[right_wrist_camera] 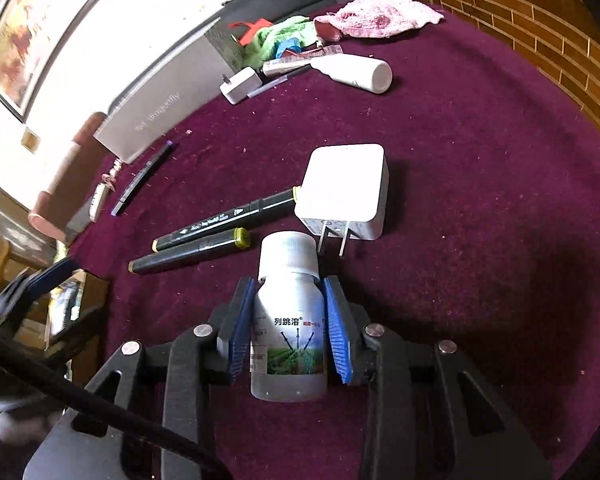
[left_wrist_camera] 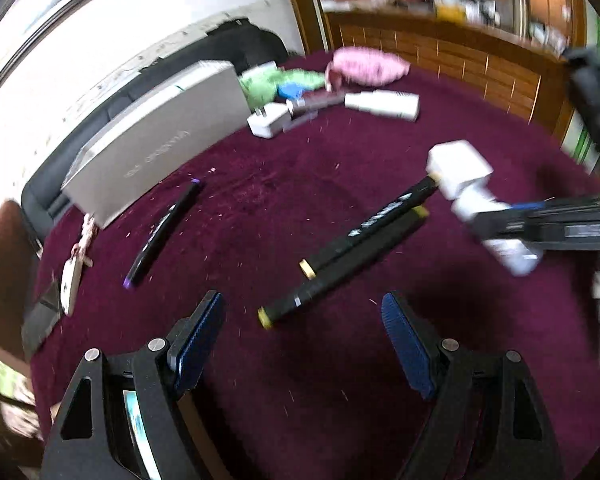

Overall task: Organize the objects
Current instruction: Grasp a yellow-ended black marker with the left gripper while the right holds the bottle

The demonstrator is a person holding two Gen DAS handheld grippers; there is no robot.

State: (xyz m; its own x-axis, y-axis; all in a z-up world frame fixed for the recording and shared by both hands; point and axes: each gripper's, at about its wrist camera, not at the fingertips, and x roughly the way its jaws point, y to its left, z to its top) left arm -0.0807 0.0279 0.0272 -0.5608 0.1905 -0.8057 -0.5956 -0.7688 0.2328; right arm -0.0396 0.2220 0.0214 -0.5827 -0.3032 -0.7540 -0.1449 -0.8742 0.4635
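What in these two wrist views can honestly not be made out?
- Left wrist view: motion blur smears the grey box lettering.
- Right wrist view: the right gripper blue pads cover the sides of the bottle; its small print is too fine.
- Left gripper: open, holding nothing.

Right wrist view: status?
Right tool shut on white-capped labelled bottle. Left tool open, empty. White square charger and two black markers just ahead.

Frame centre, right wrist view: two markers (right_wrist_camera: 204, 240) side by side, charger (right_wrist_camera: 346, 188) touching the upper one's right end. Box (right_wrist_camera: 156, 112) upper left; bottle (right_wrist_camera: 352, 70) top centre.
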